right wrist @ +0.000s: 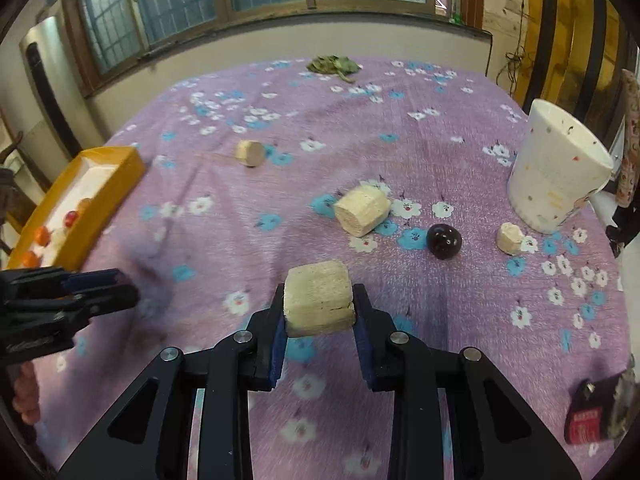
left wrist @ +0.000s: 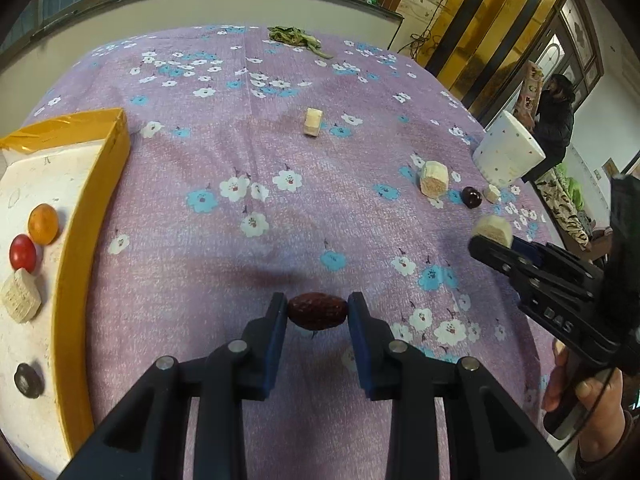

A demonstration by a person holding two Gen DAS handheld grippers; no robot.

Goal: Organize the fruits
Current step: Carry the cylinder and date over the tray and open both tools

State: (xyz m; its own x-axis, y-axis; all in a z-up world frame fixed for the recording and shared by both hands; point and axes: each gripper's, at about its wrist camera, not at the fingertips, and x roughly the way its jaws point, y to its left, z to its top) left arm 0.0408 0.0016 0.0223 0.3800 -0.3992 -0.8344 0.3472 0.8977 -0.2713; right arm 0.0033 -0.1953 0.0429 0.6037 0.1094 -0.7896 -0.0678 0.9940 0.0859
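Left gripper (left wrist: 317, 312): jaws nearly closed, both blue pads pressing the ends of a wrinkled dark red date (left wrist: 317, 311), held clear above the cloth.
Right gripper (right wrist: 319, 312): jaws narrow, clamped on a pale cut block (right wrist: 319, 299) of fibrous fruit, lifted off the cloth; in the left wrist view this same block shows at the tip of that gripper.
Hands: fingers of 1 hand (left wrist: 588, 408) wrap the right gripper's handle; part of the other hand (right wrist: 25, 396) shows under the left gripper.
Cloth (left wrist: 256, 152): purple with white and blue flowers, covering the whole table.
Loose pieces: 1 large pale chunk (right wrist: 362, 209) near the middle right, 1 dark round fruit (right wrist: 443, 241) just beside it, 1 small pale bit (right wrist: 509, 238) close to the cup, 1 pale stub (right wrist: 250, 153) farther back, well apart from the rest.
Far edge: a small heap of green leaves (right wrist: 333, 65).
Cup (right wrist: 556, 168): white, dotted, standing at the right edge; its inside is not visible.
Tray (left wrist: 102, 168): yellow-walled, white floor, at the left edge.
Tray contents: 1 orange round fruit (left wrist: 43, 224), 1 red round fruit (left wrist: 23, 253) touching it, 1 pale ribbed block (left wrist: 21, 297), 1 dark round piece (left wrist: 28, 379) apart from them.
Path to tray: bare cloth lies between the left gripper and the tray wall.
Background: a person (left wrist: 554, 120) stands beyond the table's right side.
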